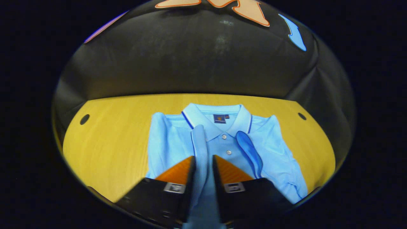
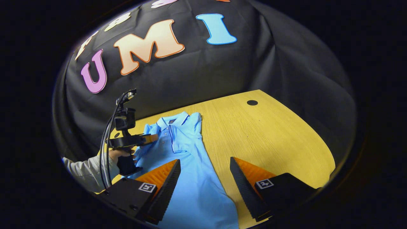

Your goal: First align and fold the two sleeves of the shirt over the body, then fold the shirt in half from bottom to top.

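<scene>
1. My left gripper (image 1: 203, 162) has its fingers drawn close on a narrow band of light-blue cloth, the left sleeve (image 1: 199, 143), which runs up between them toward the collar (image 1: 219, 119). Both fingers look pressed on it.
2. The polo shirt (image 1: 178, 140) lies flat on the yellow wooden table (image 1: 108, 152), collar at the far edge by the booth wall, hem toward me. Its long axis runs straight away from this claw.
3. The right sleeve (image 1: 249, 152) already lies folded over the body, just beside the button placket (image 1: 226, 144).
4. My right gripper (image 2: 205, 178) stands wide open, holding nothing, above the shirt's lower right edge; it is the nearer one to the hem.
5. The right gripper view shows my left hand (image 2: 122, 157) and its gripper from the side, low over the chest; the left gripper view gives the sleeve's line against the placket.
6. I judge setting this sleeve down parallel to the placket comes next.
</scene>
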Demonstrator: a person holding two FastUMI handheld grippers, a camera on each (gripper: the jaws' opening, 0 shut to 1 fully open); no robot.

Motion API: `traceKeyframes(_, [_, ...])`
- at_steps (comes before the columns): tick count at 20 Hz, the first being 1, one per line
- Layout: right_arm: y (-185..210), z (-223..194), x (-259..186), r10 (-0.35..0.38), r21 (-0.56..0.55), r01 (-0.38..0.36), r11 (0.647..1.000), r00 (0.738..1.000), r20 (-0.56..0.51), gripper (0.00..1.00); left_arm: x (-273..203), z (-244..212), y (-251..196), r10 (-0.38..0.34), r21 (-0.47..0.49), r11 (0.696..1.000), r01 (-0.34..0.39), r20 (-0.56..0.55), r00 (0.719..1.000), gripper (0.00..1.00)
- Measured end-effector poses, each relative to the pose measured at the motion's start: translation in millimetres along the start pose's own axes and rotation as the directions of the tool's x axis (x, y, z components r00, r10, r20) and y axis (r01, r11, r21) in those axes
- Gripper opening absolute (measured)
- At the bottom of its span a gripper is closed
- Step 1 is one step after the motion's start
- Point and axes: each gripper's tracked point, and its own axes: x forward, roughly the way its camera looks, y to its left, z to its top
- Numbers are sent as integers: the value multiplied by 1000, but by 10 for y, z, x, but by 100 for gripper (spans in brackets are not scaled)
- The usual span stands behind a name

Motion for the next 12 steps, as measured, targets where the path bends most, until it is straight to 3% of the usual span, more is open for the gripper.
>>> traceKeyframes(2, [34, 84, -19, -4, 6, 4, 1000, 1000, 28, 97, -112, 82, 73, 18, 30, 999, -19, 37, 999, 100])
traceKeyframes(3, [62, 113, -40, 1, 5, -1, 1000, 999, 42, 98, -264, 123, 94, 28, 38, 999, -31, 55, 998, 95])
traceKeyframes(12, [189, 116, -590, 126, -126, -112, 986, 986, 105, 98, -1820, 161, 117, 96, 17, 995, -102, 230, 968, 96])
